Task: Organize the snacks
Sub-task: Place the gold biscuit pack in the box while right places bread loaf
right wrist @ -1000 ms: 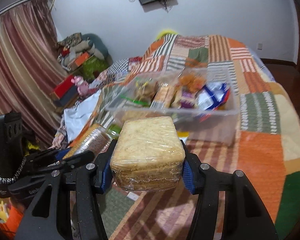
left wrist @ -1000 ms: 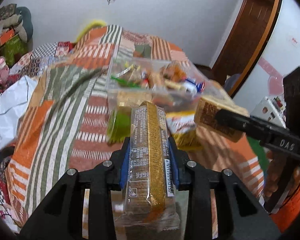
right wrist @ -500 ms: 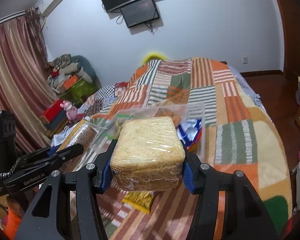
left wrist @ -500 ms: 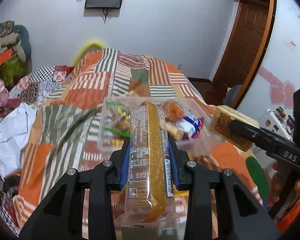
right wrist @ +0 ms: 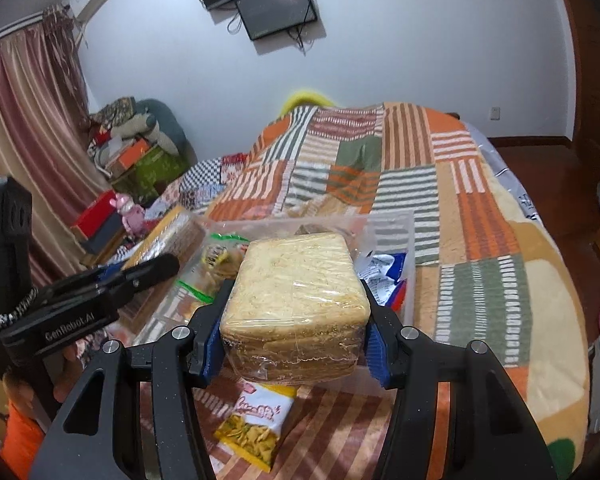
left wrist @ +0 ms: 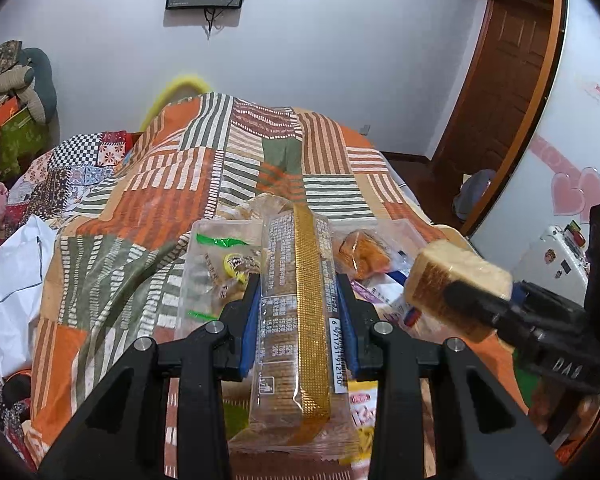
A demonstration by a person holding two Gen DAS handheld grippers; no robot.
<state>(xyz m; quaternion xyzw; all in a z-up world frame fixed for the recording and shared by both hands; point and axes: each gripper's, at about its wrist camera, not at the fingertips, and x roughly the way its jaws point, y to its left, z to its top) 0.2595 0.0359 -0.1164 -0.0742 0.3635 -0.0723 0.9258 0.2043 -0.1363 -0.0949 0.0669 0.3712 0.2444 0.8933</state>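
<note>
Above clear plastic snack bin [right wrist: 388, 240] on patchwork bed: left tongs [left wrist: 298, 312] pinching long gold-striped biscuit pack [left wrist: 300, 300], right tongs [right wrist: 294, 320] pinching film-wrapped tan cake block [right wrist: 296, 284], both poised for drop-in.

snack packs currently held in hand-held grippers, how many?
2. A long cracker pack is clamped in the left hand-held gripper; a wrapped cake block is clamped in the right hand-held gripper. More snacks lie unheld in the clear bin.
</note>
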